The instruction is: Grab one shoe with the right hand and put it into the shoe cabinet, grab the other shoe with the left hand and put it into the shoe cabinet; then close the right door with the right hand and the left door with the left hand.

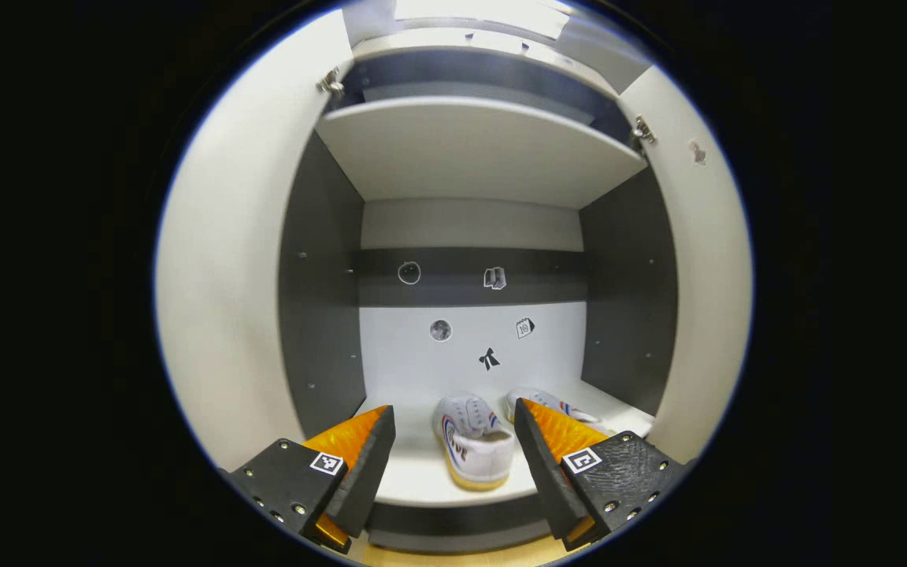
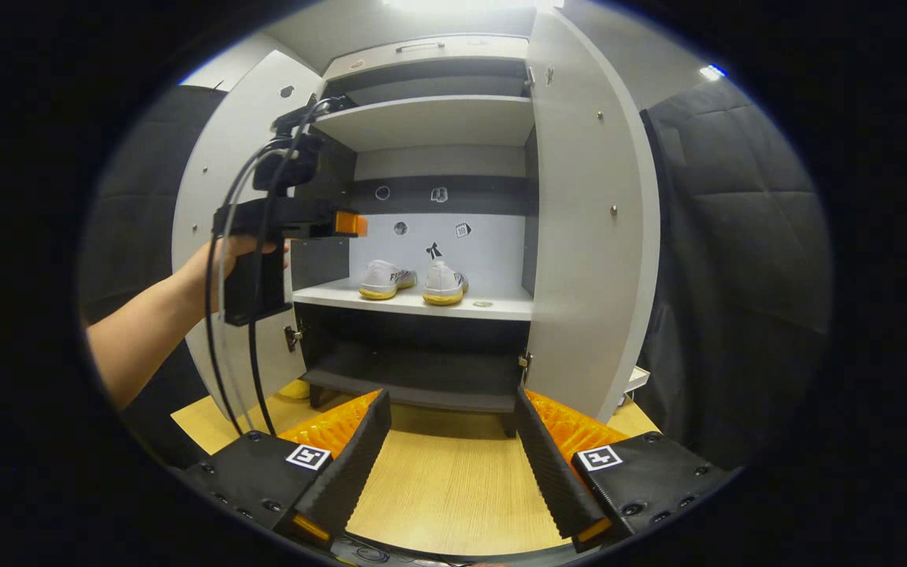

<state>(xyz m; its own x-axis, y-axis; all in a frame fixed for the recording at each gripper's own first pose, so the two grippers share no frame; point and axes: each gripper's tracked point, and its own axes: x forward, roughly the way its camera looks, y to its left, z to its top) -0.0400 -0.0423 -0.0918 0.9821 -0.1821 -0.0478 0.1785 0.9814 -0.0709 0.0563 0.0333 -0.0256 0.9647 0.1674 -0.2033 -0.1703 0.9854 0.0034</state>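
Both shoes [image 1: 473, 445] [image 2: 444, 283] sit on the shelf [image 2: 414, 302], mid-frame; left gripper [image 1: 453, 441] and right gripper [image 2: 453, 429] gape, holding nothing.

Both doors stand swung wide, the left door [image 2: 213, 189] at nine o'clock and the right door [image 2: 587, 236] at three o'clock, leaving the front of the shoe cabinet [image 2: 430, 110] open between them. On the middle shelf [image 2: 501, 305] two shoes [image 2: 414, 281] take the centre, with bare board toward three o'clock. The left gripper [image 2: 343, 224], jaws apart, hangs at the opening's nine o'clock edge, and the wooden floor [image 2: 446, 472] before the cabinet lies bare.
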